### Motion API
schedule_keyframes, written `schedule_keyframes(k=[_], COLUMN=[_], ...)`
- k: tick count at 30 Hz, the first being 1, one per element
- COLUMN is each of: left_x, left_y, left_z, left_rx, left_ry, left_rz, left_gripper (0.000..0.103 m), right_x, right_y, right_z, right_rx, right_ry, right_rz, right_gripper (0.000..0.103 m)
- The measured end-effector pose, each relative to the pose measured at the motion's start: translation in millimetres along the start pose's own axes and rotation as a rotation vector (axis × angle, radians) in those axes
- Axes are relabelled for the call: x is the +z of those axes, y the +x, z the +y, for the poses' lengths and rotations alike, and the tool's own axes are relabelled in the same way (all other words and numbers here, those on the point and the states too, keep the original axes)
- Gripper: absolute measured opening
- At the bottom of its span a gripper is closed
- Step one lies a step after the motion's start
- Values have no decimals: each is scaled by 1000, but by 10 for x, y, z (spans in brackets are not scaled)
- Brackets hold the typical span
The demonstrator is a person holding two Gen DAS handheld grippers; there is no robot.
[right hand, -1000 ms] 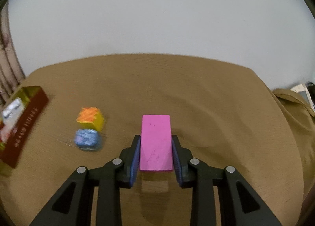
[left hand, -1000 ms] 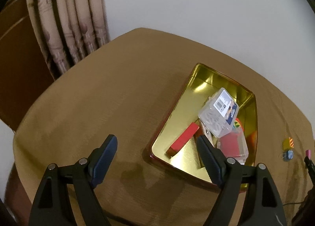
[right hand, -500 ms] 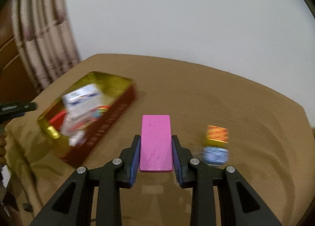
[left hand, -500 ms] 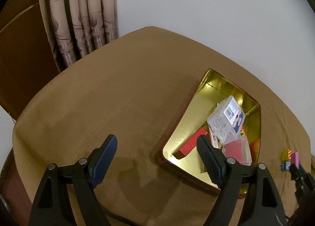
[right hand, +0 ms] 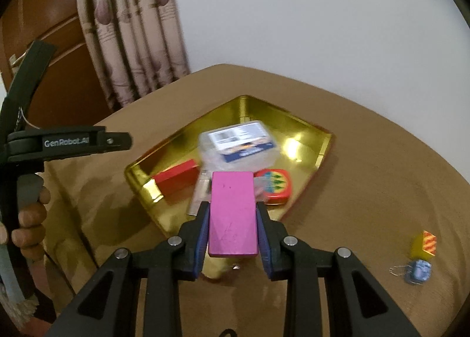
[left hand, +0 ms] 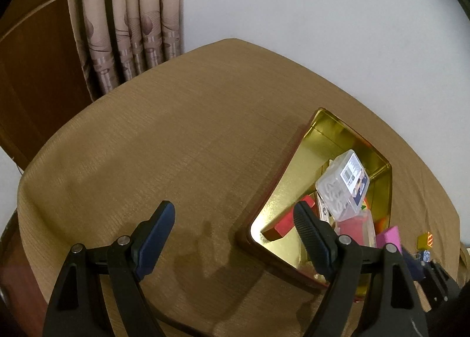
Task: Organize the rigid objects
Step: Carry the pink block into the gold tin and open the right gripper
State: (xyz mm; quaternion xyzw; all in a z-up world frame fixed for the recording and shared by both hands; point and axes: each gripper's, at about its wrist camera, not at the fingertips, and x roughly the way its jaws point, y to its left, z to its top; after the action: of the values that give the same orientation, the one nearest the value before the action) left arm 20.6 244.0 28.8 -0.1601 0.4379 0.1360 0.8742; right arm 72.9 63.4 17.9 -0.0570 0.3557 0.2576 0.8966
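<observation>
A flat magenta block point(right hand: 232, 213) is hanging level over the gold tin's point(right hand: 141, 174) near edge, pinched on both long sides.

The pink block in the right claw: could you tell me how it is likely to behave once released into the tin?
The pink block looks rigid, with flat faces and straight edges, so it should hold shape and not roll. It sits squarely between the right claw pads without sagging. Dropped onto the cluttered gold tin, it may land tilted.

patterned curtain point(left hand: 129, 22) beside white wall point(left hand: 308, 13), brown wooden panel point(left hand: 26, 72), tan tablecloth point(left hand: 176, 146)
</observation>
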Motion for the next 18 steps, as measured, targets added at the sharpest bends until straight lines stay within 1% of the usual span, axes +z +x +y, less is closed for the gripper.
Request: schedule_keyframes(k=[2,6,10,13,18], left_x=[11,20,22,22,16], left_y=[4,19,22,34,44], left_z=[19,49,51,43,36], left_rx=[0,-5,-8,-8,-6], left_ry=[-5,-15,-14,-7,-4], left_rz=[2,14,14,15,16], left_gripper=[80,80,80,80,80], right_x=[1,-29,-12,26,63], right_y=[86,235,364,485,605], right_z=[76,175,194,168,66], right_rx=[29,41,13,-27,-39], right_ry=[-9,-33,-42,-46,-16], right_rz=[18,43,56,63,77], right_gripper=[30,30,30,30,30])
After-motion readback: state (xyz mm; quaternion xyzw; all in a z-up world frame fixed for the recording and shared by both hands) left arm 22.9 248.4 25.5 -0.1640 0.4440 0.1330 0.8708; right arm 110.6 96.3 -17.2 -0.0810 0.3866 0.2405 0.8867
